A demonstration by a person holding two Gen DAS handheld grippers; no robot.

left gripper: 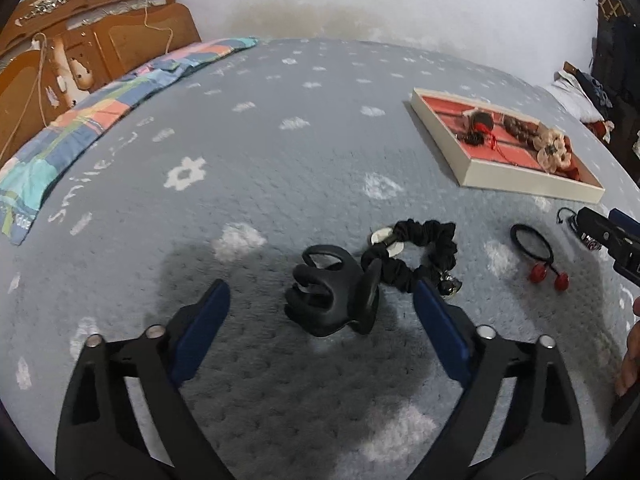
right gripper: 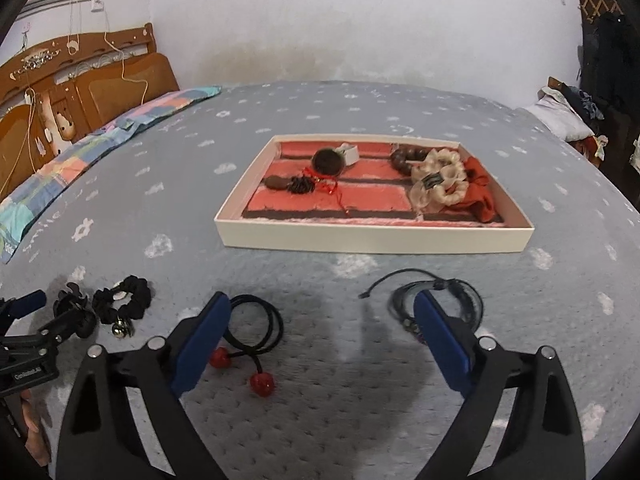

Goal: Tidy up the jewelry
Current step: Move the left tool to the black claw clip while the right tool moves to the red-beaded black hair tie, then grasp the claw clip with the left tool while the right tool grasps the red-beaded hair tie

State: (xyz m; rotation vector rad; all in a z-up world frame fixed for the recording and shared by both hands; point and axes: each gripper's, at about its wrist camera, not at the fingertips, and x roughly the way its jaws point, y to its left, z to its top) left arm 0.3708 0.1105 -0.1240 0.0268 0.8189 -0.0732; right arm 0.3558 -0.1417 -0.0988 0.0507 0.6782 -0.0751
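A black hair claw clip (left gripper: 334, 290) lies on the grey blanket between the open fingers of my left gripper (left gripper: 322, 292). A black scrunchie (left gripper: 416, 254) with a small bell lies just behind it. A black hair tie with two red beads (left gripper: 534, 248) lies to the right. My right gripper (right gripper: 322, 304) is open and empty, low over the blanket, with the red-bead hair tie (right gripper: 252, 332) by its left finger and a dark cord bracelet (right gripper: 440, 300) by its right finger. The white tray (right gripper: 376, 236) with red lining holds several pieces.
A grey flower-print blanket (left gripper: 260, 140) covers the bed. A patchwork pillow (left gripper: 100, 120) and a wooden headboard (left gripper: 80, 48) are at the left. The wall is behind. Clothes and clutter (right gripper: 576, 116) sit at the far right.
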